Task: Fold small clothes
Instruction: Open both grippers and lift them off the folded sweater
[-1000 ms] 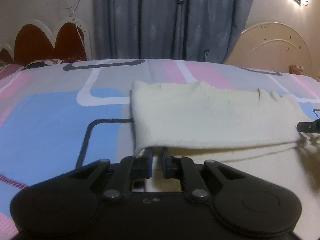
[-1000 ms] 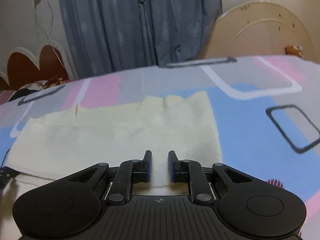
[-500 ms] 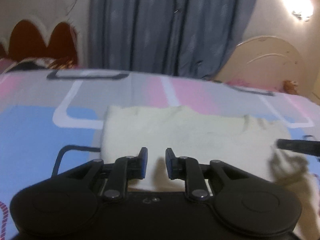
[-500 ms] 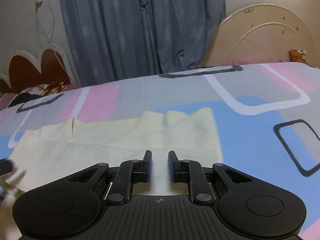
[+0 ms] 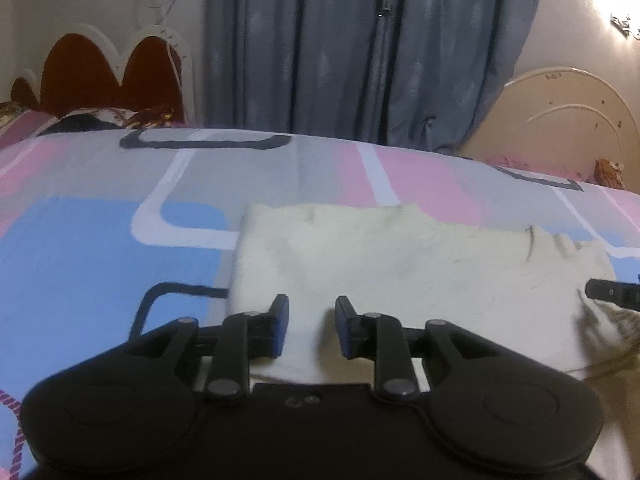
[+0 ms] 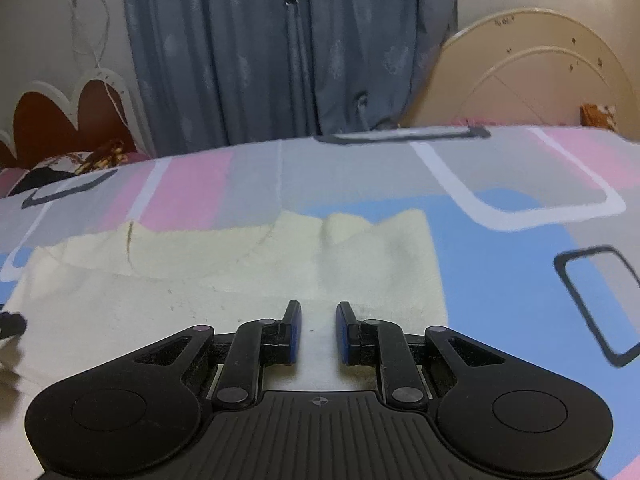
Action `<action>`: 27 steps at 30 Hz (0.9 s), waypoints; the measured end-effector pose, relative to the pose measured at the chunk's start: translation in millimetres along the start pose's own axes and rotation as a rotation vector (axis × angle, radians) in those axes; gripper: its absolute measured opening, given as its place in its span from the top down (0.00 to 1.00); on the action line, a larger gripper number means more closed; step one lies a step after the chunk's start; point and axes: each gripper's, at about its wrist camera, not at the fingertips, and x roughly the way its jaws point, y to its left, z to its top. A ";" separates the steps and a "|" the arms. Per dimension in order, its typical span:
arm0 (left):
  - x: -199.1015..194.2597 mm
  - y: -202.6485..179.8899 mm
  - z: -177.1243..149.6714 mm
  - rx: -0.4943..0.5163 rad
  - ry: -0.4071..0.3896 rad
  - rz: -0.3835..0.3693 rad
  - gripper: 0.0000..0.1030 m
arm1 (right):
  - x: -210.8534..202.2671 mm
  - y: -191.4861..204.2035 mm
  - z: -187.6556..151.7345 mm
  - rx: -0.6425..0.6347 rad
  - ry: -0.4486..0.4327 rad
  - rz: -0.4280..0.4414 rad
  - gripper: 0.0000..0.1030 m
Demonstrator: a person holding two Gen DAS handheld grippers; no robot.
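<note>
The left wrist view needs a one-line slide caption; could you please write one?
Left hand-held gripper, jaws opening and empty, above a folded cream garment on a patterned bedsheet.

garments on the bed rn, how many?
1. A cream garment lies folded flat mid-bed on the patterned sheet, just ahead of both tools. Nothing else is visible, though its folded layers could hide something.

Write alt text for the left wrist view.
A cream garment lies folded flat on a bed sheet patterned in pink, blue and grey. The left tool sits over its near edge, jaws opening with nothing pinched between them. The right tool's tip pokes in at the right edge; grey curtains hang behind.
</note>
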 end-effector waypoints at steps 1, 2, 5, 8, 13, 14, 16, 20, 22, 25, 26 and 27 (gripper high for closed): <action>1.3 -3.4 1.5 0.004 0.005 -0.004 0.76 | -2.2 -0.1 1.4 0.006 -0.007 0.014 0.83; 3.1 -6.9 2.7 0.008 0.007 -0.002 0.76 | -3.8 -0.1 3.2 0.014 -0.013 0.024 0.83; 13.5 -18.1 6.6 0.033 0.033 0.007 0.71 | -3.4 6.6 7.3 0.009 -0.008 0.034 0.83; 22.2 -26.9 7.6 0.068 0.038 0.030 0.66 | 2.6 13.4 8.7 -0.004 0.015 0.054 0.83; 27.4 -27.4 7.6 0.084 0.047 0.045 0.60 | 13.9 17.4 1.4 -0.045 0.060 0.024 0.83; 26.5 -25.9 6.6 0.086 0.046 0.043 0.60 | 14.0 12.9 -0.8 -0.045 0.056 0.014 0.83; 25.8 -23.6 5.3 0.095 0.045 0.045 0.59 | 11.2 0.9 -3.6 -0.040 0.050 -0.011 0.83; 21.0 -19.6 3.0 0.105 0.043 0.050 0.59 | 2.3 -19.5 -8.0 -0.029 0.052 -0.034 0.83; 17.1 -18.7 2.4 0.107 0.045 0.058 0.59 | -1.5 -20.9 -10.0 -0.056 0.051 -0.060 0.83; 1.7 -16.9 0.5 0.098 0.036 0.059 0.62 | -12.9 -21.5 -10.7 -0.033 0.049 -0.064 0.83; -5.6 -16.9 -1.3 0.096 0.034 0.049 0.62 | -18.6 -20.4 -11.4 -0.025 0.043 -0.055 0.83; -13.6 -16.9 -3.9 0.089 0.035 0.035 0.62 | -25.3 -18.4 -12.9 -0.021 0.040 -0.040 0.83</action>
